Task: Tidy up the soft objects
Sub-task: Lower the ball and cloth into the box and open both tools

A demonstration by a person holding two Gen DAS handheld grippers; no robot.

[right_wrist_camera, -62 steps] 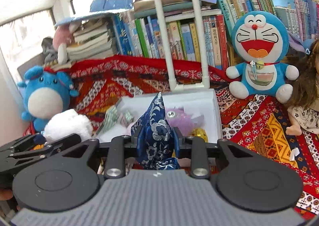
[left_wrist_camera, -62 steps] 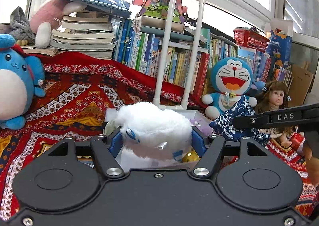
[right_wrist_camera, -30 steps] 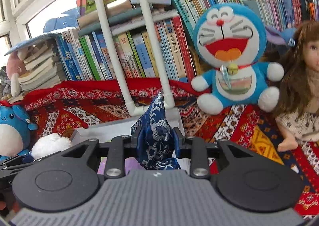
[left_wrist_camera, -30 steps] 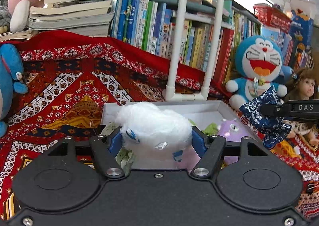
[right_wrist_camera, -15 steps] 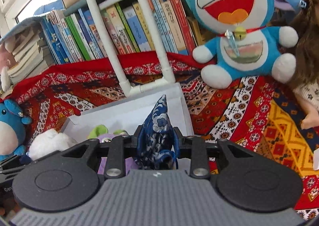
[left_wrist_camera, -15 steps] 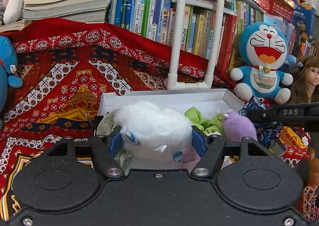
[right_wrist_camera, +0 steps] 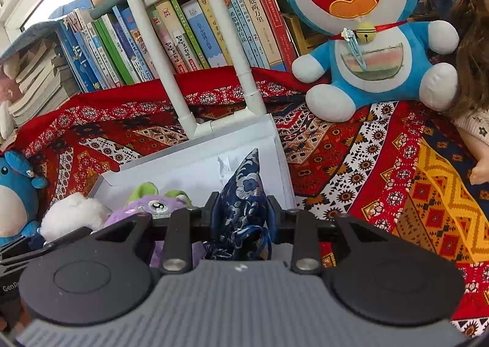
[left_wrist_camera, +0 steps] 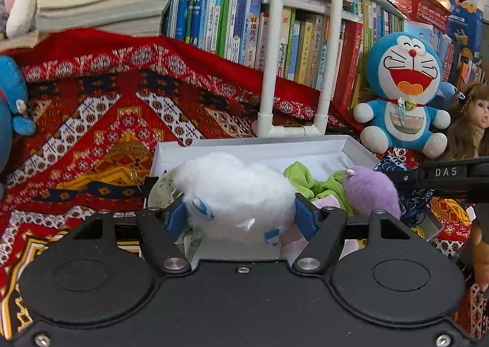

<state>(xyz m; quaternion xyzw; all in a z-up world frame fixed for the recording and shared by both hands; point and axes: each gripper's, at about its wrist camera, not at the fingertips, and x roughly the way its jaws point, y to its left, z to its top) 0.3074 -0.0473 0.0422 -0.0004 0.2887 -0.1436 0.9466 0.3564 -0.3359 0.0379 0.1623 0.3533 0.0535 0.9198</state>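
Note:
My left gripper is shut on a white fluffy plush, held over the near left part of a white box. The plush also shows in the right wrist view. My right gripper is shut on a dark blue floral fabric pouch, held over the box's right side. In the left wrist view the right gripper's arm reaches in from the right. Inside the box lie a purple plush, a green cloth and other soft items.
A red patterned cloth covers the surface. A white pipe frame stands behind the box, before a row of books. A Doraemon plush and a doll sit right; a blue plush sits left.
Both grippers have moved forward and down toward the white box, each still holding its item. The box and its contents now fill more of both views.

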